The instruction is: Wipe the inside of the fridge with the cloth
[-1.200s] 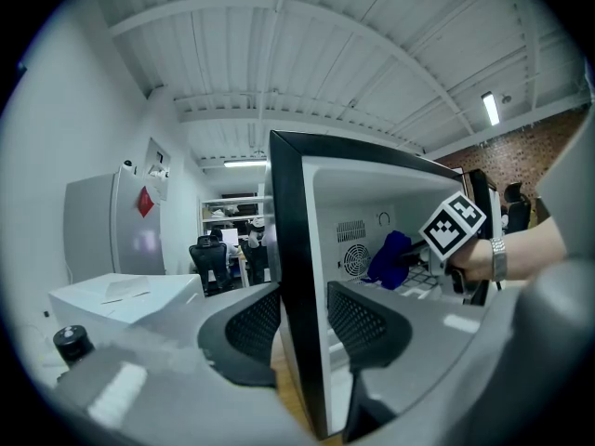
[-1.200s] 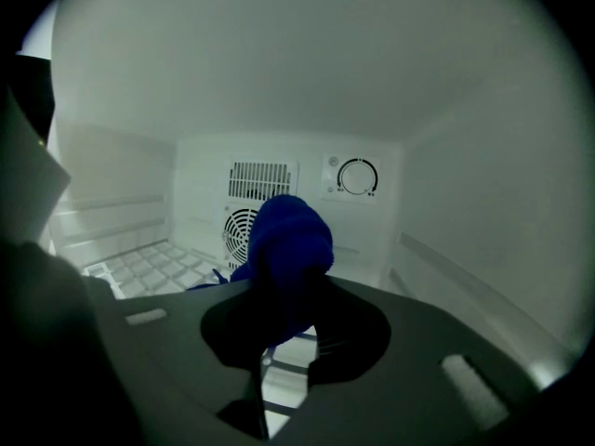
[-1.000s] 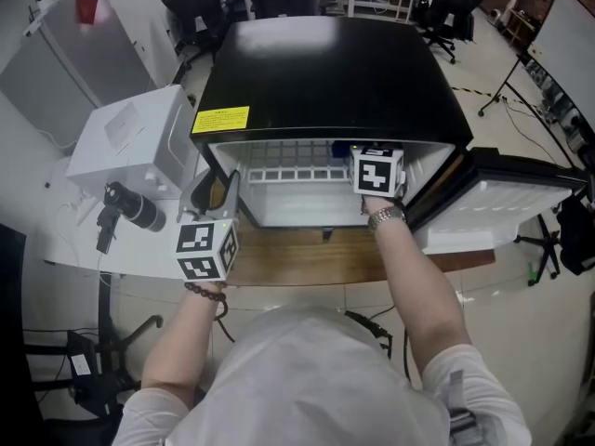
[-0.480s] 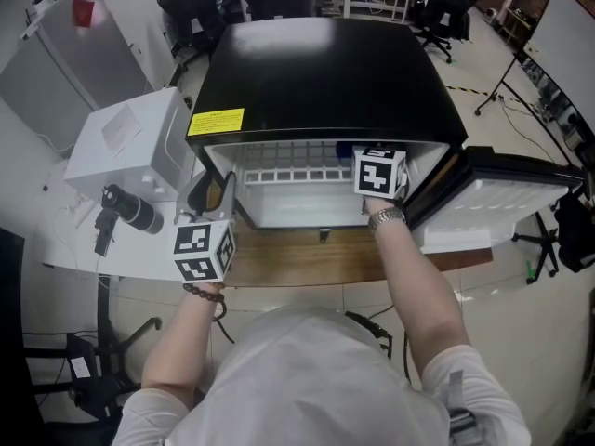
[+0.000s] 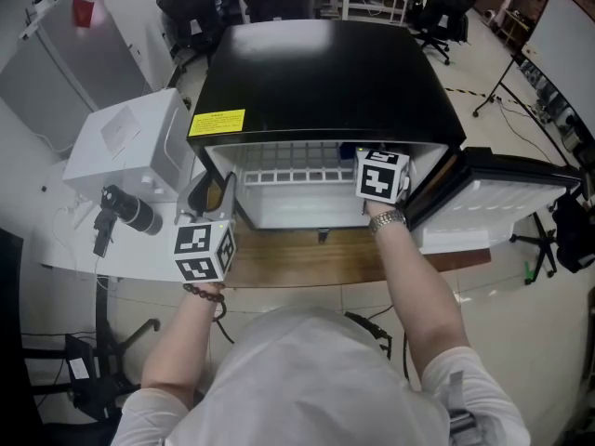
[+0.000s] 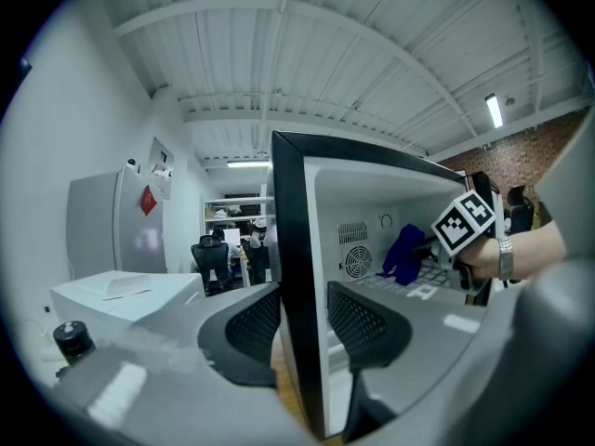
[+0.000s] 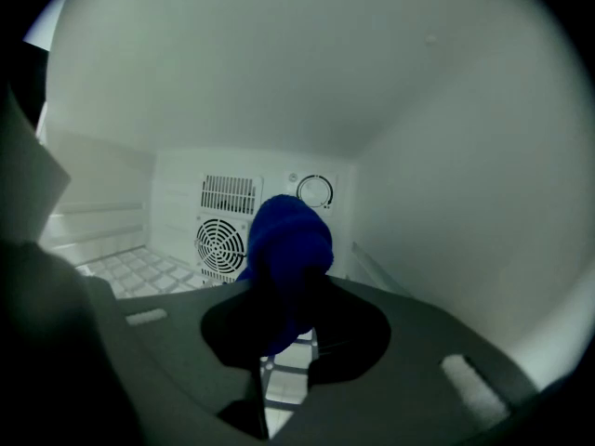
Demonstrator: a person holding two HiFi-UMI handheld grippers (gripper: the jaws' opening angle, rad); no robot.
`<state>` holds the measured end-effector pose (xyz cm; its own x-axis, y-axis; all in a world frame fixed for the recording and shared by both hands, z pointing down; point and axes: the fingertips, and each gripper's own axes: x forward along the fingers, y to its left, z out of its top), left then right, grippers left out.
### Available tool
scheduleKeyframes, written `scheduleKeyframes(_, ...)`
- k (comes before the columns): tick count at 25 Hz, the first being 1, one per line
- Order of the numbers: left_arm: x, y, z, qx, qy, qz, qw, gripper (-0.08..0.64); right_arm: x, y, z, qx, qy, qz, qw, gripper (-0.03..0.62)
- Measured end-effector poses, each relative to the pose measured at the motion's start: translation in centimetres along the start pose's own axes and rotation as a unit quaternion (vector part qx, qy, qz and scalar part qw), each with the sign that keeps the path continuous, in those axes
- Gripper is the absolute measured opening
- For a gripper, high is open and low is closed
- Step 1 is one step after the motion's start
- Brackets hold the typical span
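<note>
The right gripper point(image 7: 286, 334) has its fingers drawn narrow on the blue cloth point(image 7: 286, 240), which bunches up ahead of the fingertips inside the fridge point(image 5: 325, 72), high in the cavity and close to its right inner wall point(image 7: 465, 203). The wad hangs free of that wall, so the wipe probably calls for pushing the cloth sideways until it flattens on the surface, then stroking from the back towards the opening with steady pressure, the grip tight enough that the cloth does not slide out. The fan grille point(image 7: 220, 244) and the dial point(image 7: 315, 191) lie beyond the fingertips on the back wall, and it seems wise to go lightly around them. The left gripper point(image 6: 303, 316) stands fairly wide, its fingers closed on either face of the fridge's left side wall point(image 6: 290, 249), apparently bracing the cabinet. The fridge is open, its door point(image 5: 521, 203) swung out to the right; only a white wire shelf point(image 5: 297, 175) shows inside, below the right fingers
</note>
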<state>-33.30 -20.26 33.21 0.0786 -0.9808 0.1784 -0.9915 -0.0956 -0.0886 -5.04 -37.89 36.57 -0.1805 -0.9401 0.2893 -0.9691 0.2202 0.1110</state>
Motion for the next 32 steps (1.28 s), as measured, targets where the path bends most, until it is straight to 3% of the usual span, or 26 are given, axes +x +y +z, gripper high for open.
scheduleKeyframes(8, 0.0, 0.0, 0.1, -0.001, -0.001, -0.003, 1.0000, 0.155, -2.4, 3.3, 2.4, 0.025, -0.038, 0.050, 0.998, 0.072)
scheduleKeyframes(19, 0.0, -0.2, 0.1, 0.001, 0.003, -0.011, 0.9999, 0.155, -6.0, 14.0, 5.2, 0.034, -0.067, 0.176, 0.982, 0.072)
scheduleKeyframes(26, 0.0, -0.2, 0.1, 0.003, 0.003, -0.016, 0.9999, 0.155, -7.0, 20.5, 4.2, 0.030, -0.049, 0.238, 0.969, 0.072)
scheduleKeyframes(32, -0.2, -0.2, 0.0, 0.010, 0.004, -0.019, 0.9998, 0.155, -6.1, 23.4, 0.5, 0.006, -0.004, 0.256, 0.967, 0.072)
